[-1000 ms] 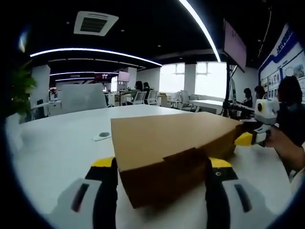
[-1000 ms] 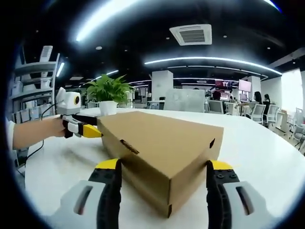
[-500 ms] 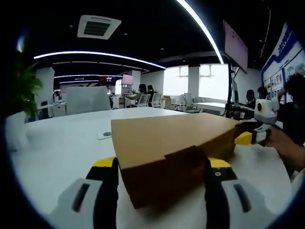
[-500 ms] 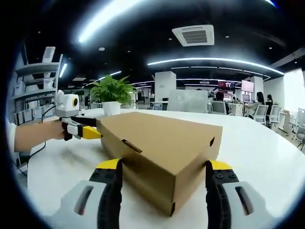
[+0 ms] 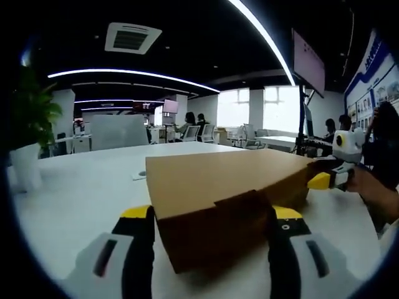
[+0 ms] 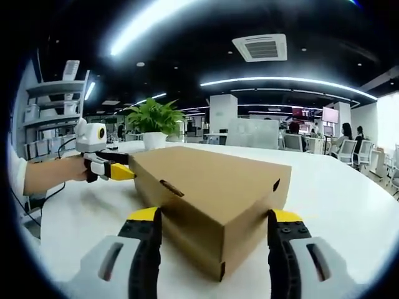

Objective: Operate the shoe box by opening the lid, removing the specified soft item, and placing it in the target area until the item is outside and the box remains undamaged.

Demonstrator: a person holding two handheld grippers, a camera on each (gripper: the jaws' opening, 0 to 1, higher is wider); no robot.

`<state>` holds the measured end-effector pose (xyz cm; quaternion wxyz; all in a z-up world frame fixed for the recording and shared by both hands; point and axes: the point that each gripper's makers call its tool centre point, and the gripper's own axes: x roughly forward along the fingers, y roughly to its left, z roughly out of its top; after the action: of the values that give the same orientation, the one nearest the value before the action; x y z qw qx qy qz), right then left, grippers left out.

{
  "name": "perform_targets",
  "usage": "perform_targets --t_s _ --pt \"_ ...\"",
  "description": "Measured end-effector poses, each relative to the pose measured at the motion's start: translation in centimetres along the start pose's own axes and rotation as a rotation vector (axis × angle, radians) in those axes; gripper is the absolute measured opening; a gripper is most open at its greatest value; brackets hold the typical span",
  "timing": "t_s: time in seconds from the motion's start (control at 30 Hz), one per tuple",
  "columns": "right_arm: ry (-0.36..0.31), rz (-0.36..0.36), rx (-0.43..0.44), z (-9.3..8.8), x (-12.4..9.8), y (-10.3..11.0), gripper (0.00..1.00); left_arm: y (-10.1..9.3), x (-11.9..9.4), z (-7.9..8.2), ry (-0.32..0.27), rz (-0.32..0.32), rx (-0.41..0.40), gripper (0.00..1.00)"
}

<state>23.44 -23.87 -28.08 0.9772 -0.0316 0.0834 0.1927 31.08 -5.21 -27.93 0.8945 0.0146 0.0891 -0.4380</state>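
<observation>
A closed brown cardboard shoe box (image 5: 218, 177) lies on the white table (image 5: 81, 199). In the left gripper view my left gripper (image 5: 212, 218) stands open, its yellow-tipped jaws straddling one end of the box. The right gripper (image 5: 321, 181), held by a hand, reaches the far right end. In the right gripper view the same box (image 6: 212, 177) has a corner between the jaws of my open right gripper (image 6: 213, 219). The left gripper (image 6: 118, 172) meets the box's far left end. The lid is down, so what the box holds is hidden.
A potted green plant (image 6: 153, 121) stands on the table behind the box, and shelves (image 6: 50, 118) rise at the left. A small flat object (image 5: 138, 177) lies on the table. Chairs, desks and seated people fill the office background. The table (image 6: 349, 193) stretches wide to the right.
Both views have tipped slightly with the hands. The box and both grippers keep the same places relative to each other.
</observation>
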Motion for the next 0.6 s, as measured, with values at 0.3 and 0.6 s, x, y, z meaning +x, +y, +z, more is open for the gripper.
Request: perform_targets --t_s 0.3,0.6 --pt "0.008 0.01 -0.013 -0.3 -0.3 0.5 0.69 -0.5 -0.5 -0.3 0.001 0.029 0.024 0.8" --pt "0.005 0.023 -0.029 -0.3 -0.7 1.2 0.7 -1.2 -1.7 -0.5 -0.012 0.047 0.019 0.79"
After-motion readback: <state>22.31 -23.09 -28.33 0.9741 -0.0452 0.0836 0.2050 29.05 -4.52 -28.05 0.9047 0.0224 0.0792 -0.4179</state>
